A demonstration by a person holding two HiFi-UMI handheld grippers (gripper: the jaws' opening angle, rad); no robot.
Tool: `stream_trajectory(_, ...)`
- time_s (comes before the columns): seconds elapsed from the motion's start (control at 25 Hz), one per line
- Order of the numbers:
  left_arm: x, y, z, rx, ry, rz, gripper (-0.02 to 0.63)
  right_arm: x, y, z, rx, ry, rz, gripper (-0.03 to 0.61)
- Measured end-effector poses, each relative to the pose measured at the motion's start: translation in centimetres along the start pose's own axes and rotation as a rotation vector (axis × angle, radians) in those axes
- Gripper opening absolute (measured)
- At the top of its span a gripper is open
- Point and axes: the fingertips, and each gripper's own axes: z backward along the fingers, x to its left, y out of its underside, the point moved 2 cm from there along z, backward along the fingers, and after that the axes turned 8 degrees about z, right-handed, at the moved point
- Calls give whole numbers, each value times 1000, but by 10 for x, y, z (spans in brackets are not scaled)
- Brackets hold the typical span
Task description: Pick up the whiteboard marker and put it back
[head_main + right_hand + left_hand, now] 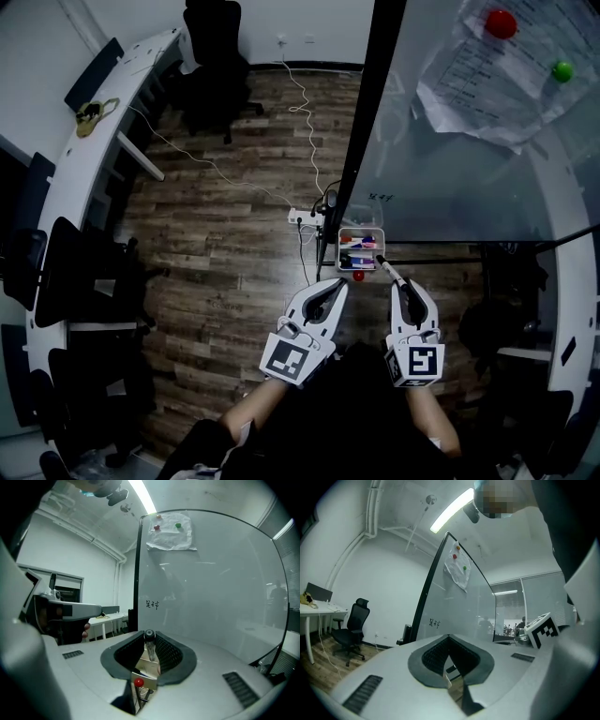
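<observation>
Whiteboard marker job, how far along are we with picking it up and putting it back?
Done: the whiteboard marker is picked up, clamped between the right gripper's jaws. In hand: it is held near the small tray by the whiteboard. Left: set it back, presumably in that tray, and release. The left gripper is shut and empty.

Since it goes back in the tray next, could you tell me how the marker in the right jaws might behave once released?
The slim, round whiteboard marker looks rigid and light, held straight in the right gripper. Its round barrel would probably roll on anything flat. The clear tray holds other items, so it may settle against them.
</observation>
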Motion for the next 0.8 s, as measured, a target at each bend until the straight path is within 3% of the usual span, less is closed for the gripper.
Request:
stream_trajectory(0.24,-14,5,1,32,-55,-8,8,-2,-3,18,-12,-41,-18,84)
stream_trajectory(0.48,-31,8,8,27,-78,-29,8,-6,-15,36,-21,-56,14,84)
stream_trajectory(0.8,-49,9,18,17,-102,-49,8,-5,-13,59,-34,-81,-18,84)
